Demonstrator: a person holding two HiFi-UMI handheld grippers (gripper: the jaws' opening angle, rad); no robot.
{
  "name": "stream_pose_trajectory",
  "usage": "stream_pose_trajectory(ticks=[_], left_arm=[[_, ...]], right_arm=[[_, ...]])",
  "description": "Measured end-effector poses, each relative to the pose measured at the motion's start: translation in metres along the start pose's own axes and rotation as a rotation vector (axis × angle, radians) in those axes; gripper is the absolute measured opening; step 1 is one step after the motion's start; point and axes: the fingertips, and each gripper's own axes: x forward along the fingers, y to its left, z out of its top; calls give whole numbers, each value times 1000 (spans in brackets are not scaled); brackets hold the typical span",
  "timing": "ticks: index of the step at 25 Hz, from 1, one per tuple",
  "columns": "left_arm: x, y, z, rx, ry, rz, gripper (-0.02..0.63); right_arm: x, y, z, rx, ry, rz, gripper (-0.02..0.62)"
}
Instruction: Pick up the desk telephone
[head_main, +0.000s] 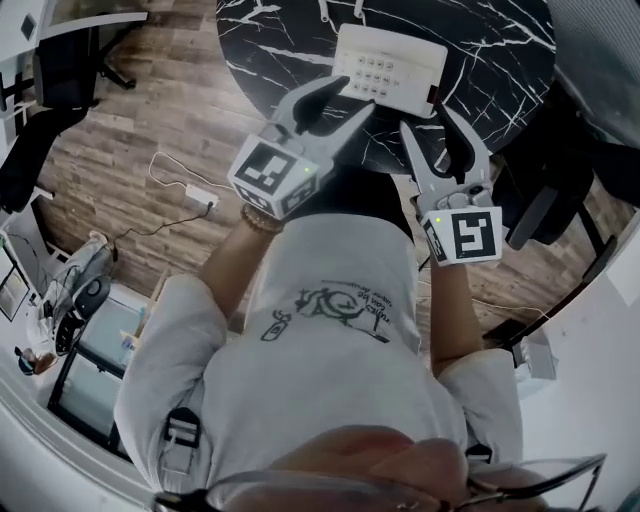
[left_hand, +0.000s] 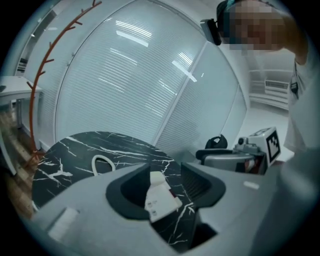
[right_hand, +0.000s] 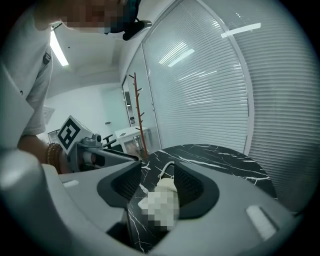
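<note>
1. Closest to the head camera were the rim of the person's glasses and a white printed T-shirt, with both forearms reaching forward over the table edge.
2. Just ahead, the left gripper held its grey jaws partway apart. Its own view framed the phone in the gap, but no pad pressed on it, so it carried nothing.
3. The right gripper matched it: jaws half spread and empty, the phone lined up between them in its view.
4. The desk telephone lay flat on the near part of a round table, close to the edge facing the person and just in front of both grippers. Whether the left jaw tips touched its corner I could not tell.
5. It looked like a rigid, smooth plastic shell: probably light, stiff and a little slippery. The two opposite side edges seemed the best holds, one gripper on each, lifted level. A pale cord curled behind it and would likely drag.
6. The phone was white, boxy and wedge-like, with a grid of small keys. The tabletop was glossy black with white marble veining, and the floor was wood-grain planking.
</note>
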Motion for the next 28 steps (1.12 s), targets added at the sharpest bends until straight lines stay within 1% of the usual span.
stream_pose_trajectory(ticks=[5, 9, 16, 23, 28], left_arm=[[20, 29, -35, -22, 55, 25, 244], [38, 52, -66, -43, 94, 47, 301], [62, 90, -112, -100, 150, 90, 374], [78, 115, -141, -118, 199, 109, 388], [83, 123, -161, -170, 236, 102, 425]], right_arm=[[22, -26, -35, 18, 39, -40, 244], [39, -45, -66, 37, 82, -68, 291], [63, -66, -113, 70, 144, -94, 354], [81, -84, -148, 140, 173, -121, 419], [89, -90, -168, 170, 195, -120, 443]])
